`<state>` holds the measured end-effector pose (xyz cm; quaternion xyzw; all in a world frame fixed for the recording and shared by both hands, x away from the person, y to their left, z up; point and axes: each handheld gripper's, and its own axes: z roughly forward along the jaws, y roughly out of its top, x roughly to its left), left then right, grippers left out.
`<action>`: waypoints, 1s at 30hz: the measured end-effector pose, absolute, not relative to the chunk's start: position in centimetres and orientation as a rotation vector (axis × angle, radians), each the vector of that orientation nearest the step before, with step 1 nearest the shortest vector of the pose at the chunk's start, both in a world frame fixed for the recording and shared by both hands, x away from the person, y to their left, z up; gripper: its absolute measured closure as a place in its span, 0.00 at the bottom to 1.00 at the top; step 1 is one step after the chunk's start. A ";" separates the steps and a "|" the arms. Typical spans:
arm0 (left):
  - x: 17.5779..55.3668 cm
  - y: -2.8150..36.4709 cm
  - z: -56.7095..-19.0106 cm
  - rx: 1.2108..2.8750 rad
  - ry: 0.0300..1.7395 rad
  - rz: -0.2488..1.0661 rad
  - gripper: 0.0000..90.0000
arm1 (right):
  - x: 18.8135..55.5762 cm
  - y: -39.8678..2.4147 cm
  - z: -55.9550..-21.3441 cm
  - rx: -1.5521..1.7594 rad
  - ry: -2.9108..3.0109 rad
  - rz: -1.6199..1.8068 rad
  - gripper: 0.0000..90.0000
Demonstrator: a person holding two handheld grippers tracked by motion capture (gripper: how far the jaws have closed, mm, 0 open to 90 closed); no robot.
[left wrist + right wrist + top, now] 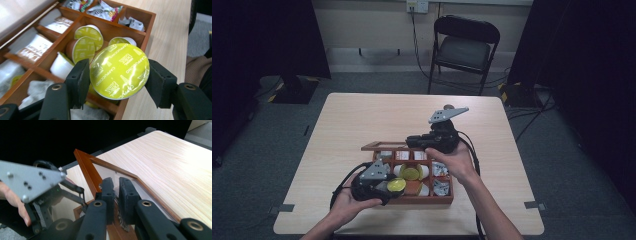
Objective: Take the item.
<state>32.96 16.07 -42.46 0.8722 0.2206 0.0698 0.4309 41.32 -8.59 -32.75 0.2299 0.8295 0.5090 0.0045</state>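
Note:
A wooden compartment box (pixel 412 200) sits on the table near the front edge. My left gripper (pixel 395 187) hovers over its front left corner, shut on a yellow-green cappuccino capsule (pixel 119 71) held by its rim, foil lid facing the camera. More such capsules (pixel 88 37) lie in the middle compartment, with paper sachets (pixel 35 47) and foil packets (pixel 106 10) in others. My right gripper (pixel 116 187) is at the box's far side, shut on the edge of the glass-paned wooden lid (pixel 86 168), which it holds raised and open.
The light wood table (pixel 362 115) has bare surface behind and to both sides of the box. A black folding chair (pixel 464 47) stands beyond the far edge. Cables trail from both grippers toward the front edge.

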 end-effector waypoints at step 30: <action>33.4 24.4 -42.4 2.050 0.779 0.263 0.44 | 41.4 -8.6 -32.8 0.720 2.602 1.604 0.93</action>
